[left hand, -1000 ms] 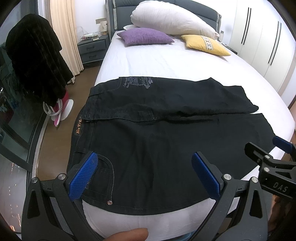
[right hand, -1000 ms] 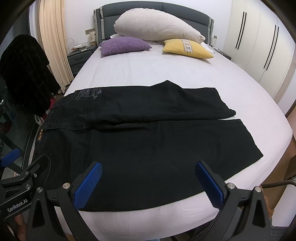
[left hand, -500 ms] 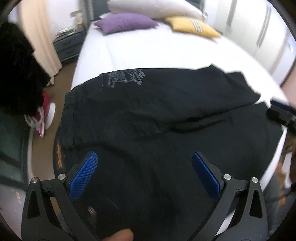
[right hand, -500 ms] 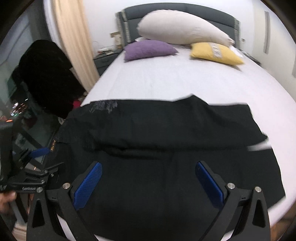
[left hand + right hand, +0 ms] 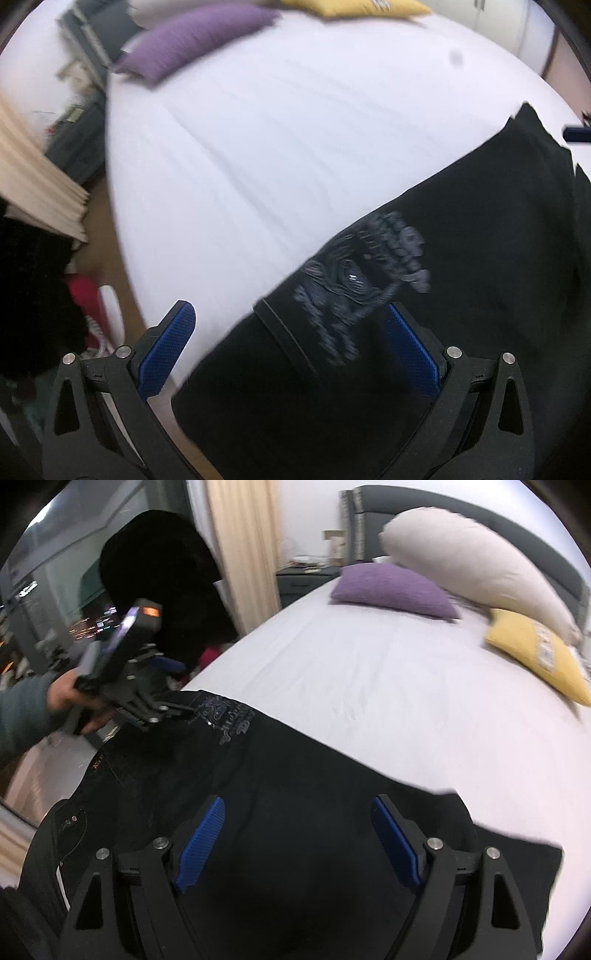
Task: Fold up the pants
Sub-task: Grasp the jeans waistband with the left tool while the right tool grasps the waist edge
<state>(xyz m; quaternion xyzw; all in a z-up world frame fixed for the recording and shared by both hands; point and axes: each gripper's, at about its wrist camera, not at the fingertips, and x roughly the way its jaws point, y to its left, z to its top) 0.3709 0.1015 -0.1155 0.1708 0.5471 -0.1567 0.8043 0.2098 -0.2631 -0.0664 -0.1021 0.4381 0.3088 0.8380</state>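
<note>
While the black pants [image 5: 295, 812] lie spread flat across the near part of the white bed [image 5: 369, 672], waistband end toward the bed's left edge and legs running off to the right, the step in hand looks like the reach for the first lengthwise fold: both grippers are over the far edge of the garment, nothing lifted yet. Next move, as a judgement: each gripper drops onto the far edge, pinches the cloth, and carries that leg over the near one; both pinches need to take the same layer or the fold will skew.

Left hand [image 5: 74, 701], grey sleeve, reaches in from the left side and holds the left gripper [image 5: 291, 347] low and angled over the far waistband corner, by the grey printed emblem [image 5: 365, 273]. Its blue pads [image 5: 166, 350] are wide apart, released; the waistband edge sits between them, no clamp on it. View is motion-blurred, so contact with the cloth cannot be told.

Right gripper [image 5: 295, 842] hovers over the far leg, further along toward the hems, pointing at the headboard [image 5: 461, 513]. Its fingers [image 5: 201, 843] are also spread and hold nothing; touching or just above, cannot tell.

Purple cushion [image 5: 391, 587], yellow cushion [image 5: 535, 650] and a long white pillow [image 5: 469, 561] sit well apart from the pants, at the head of the bed.
</note>
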